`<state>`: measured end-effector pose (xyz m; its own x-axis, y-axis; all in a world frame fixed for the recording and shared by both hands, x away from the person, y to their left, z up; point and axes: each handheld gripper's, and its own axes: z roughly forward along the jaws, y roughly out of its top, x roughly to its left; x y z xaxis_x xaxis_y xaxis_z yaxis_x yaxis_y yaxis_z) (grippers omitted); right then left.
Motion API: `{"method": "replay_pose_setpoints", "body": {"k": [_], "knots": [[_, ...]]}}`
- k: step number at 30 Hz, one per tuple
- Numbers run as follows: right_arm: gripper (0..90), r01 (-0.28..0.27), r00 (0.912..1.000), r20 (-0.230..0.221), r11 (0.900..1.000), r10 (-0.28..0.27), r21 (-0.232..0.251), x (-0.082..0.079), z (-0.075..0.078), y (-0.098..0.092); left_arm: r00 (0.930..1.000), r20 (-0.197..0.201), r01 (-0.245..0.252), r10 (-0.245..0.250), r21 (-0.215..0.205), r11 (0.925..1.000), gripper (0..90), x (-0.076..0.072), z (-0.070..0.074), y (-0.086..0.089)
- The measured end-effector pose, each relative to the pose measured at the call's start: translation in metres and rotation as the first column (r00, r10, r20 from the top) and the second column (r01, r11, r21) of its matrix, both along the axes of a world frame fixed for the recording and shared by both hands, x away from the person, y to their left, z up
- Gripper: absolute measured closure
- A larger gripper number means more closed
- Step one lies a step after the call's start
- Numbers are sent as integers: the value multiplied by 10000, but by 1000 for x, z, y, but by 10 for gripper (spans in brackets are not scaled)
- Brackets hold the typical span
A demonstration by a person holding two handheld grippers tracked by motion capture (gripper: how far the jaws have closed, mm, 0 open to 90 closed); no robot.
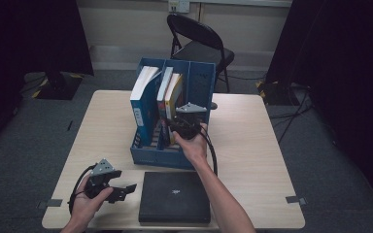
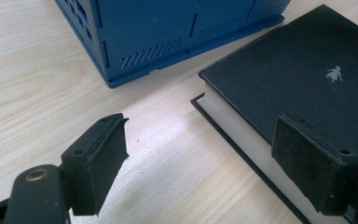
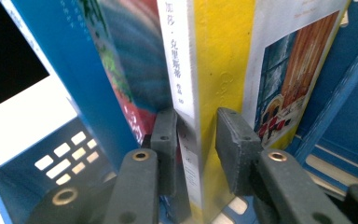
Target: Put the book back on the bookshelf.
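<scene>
A blue file holder point(image 1: 196, 80) stands mid-table with several upright books. My right gripper point(image 1: 178, 125) reaches into its front, and its jaws clamp the white-and-yellow spine of a yellow book point(image 3: 223, 56); in the right gripper view the gripper point(image 3: 196, 126) has a pad on each side of that spine. A blue book point(image 3: 116, 60) leans to the left of it. A black book point(image 1: 175, 196) lies flat in front of the holder. My left gripper point(image 1: 125, 190) hovers open at that book's left edge, and in the left gripper view point(image 2: 200, 135) its right pad overlaps the black book point(image 2: 289, 65).
The wooden table point(image 1: 252, 136) has bare surface left and right of the holder point(image 2: 168, 28). A black folding chair point(image 1: 199, 43) stands beyond the far edge. Dark curtains hang on both sides, and cables lie on the floor at right.
</scene>
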<state>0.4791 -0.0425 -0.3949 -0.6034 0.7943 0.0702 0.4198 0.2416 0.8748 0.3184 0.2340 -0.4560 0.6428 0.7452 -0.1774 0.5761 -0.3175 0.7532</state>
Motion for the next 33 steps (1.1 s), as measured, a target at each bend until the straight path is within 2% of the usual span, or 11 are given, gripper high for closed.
{"method": "replay_pose_setpoints", "body": {"k": [1,5,15,20,21,23,26,29,33], "knots": [[665,-53,9999,-93,9999,54,109,-1,-1,-1,10000,37,20,-20,18,10000,177,0,0,0],[629,-110,9999,-78,9999,110,46,-2,-2,-4,10000,42,17,-17,11,10000,177,0,0,-1],[602,-252,9997,-17,9997,252,17,-7,1,-6,10000,26,9,-9,-4,10000,177,0,0,-1],[622,-136,9998,-151,9997,133,-181,-2,-2,-5,10000,73,17,-17,5,10000,176,0,1,-1],[637,-129,9992,-373,9998,123,-166,1,-5,-4,10000,39,13,-13,16,10000,176,0,0,-1],[652,-142,9996,-239,9996,136,-226,2,-5,-3,10000,52,44,-44,21,10000,177,0,0,-1],[665,-309,9989,-360,9992,299,-272,5,-3,-3,10000,14,50,-50,32,10000,176,0,0,-1],[672,-451,9986,-317,9975,435,-544,7,0,0,10000,74,54,-54,-13,10000,177,0,1,-1],[671,-658,9975,-296,9968,645,-455,8,-1,-2,10000,50,48,-48,-7,10000,177,0,0,-1]]}}
